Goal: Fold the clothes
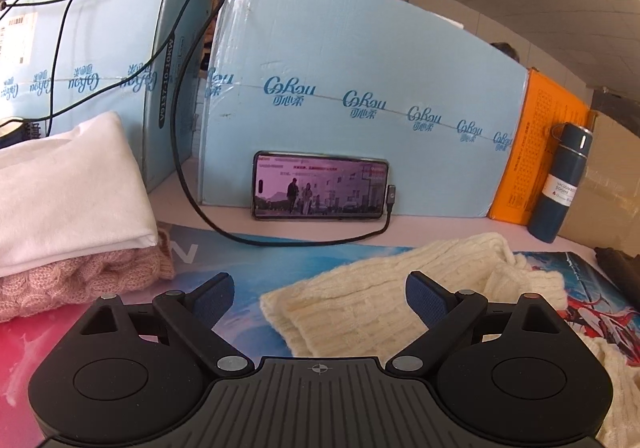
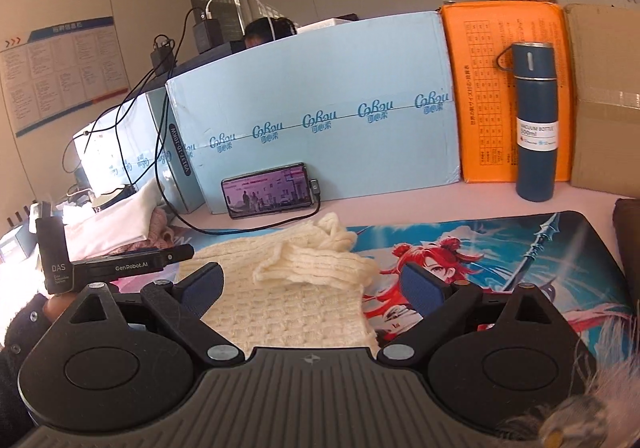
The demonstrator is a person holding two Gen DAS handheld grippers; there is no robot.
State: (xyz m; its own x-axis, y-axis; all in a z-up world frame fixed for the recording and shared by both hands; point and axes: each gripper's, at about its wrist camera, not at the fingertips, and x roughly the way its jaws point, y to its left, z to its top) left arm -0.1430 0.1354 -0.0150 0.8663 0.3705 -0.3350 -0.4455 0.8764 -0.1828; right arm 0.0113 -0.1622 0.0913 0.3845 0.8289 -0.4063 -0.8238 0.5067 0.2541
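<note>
A cream knitted sweater lies on the printed desk mat, with a sleeve folded over its body; it also shows in the right wrist view. My left gripper is open and empty, just above the sweater's left edge. My right gripper is open and empty, over the sweater's near right part. At the left a folded white garment rests on a folded pink knit. The left gripper's body shows at the left of the right wrist view.
A phone playing video leans on light blue boxes at the back, with a black cable running across the mat. A dark blue vacuum bottle stands by an orange box. The anime desk mat extends right.
</note>
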